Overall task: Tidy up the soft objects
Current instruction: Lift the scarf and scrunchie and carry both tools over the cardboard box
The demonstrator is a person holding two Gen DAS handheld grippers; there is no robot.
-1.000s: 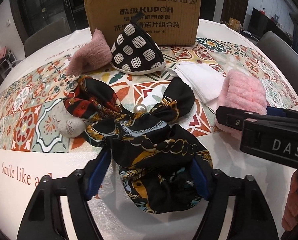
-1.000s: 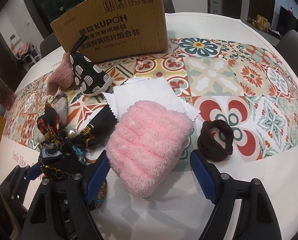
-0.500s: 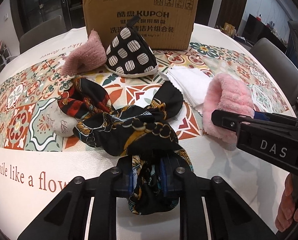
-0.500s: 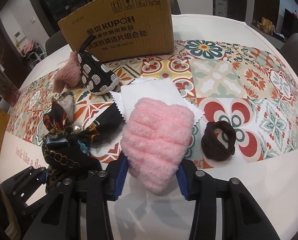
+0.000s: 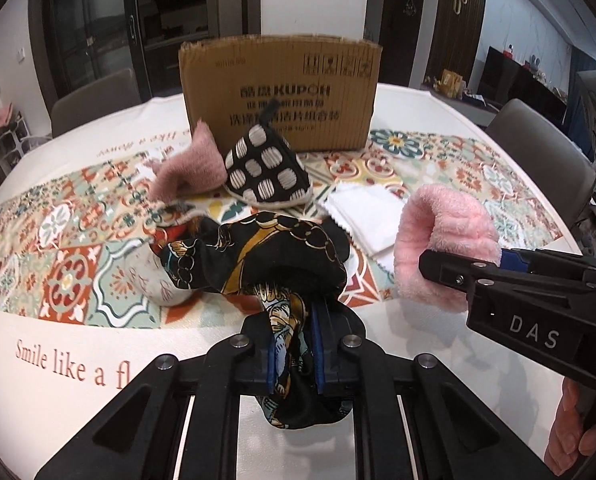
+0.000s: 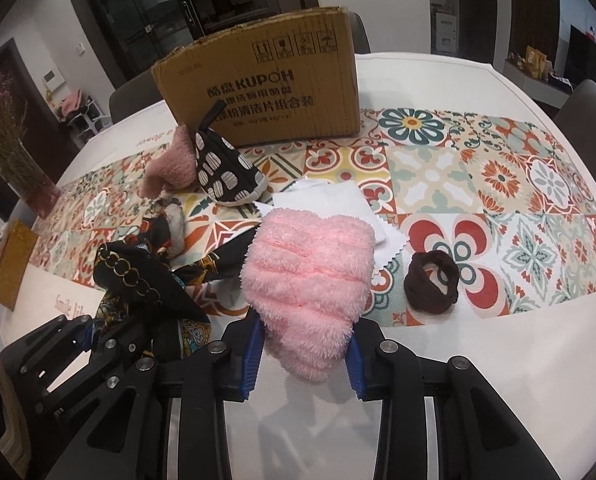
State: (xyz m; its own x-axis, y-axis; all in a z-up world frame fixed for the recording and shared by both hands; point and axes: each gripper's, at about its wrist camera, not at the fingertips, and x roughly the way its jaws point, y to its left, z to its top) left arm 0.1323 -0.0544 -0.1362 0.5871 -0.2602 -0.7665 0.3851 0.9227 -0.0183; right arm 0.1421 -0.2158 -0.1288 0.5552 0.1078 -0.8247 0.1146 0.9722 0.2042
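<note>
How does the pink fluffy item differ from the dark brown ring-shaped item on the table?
The pink fluffy item is pale pink, bulky and shaggy; the dark brown ring is dark and much smaller, with an open middle. The pink item is clamped in the right gripper; the ring lies free on the tablecloth. Both look soft.

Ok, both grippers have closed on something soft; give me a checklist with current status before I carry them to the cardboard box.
1. Left gripper clamped on the black patterned silk scarf: ok.
2. Right gripper clamped on the fluffy pink fleece item: ok.
3. Scarf fully off the patterned tablecloth: not ok, its far end rests there.
4. Pink item clear of the white cloth: cannot tell.
5. Brown cardboard box open at top: cannot tell.
6. Path to box clear: not ok, the black spotted pouch stands before it.
</note>
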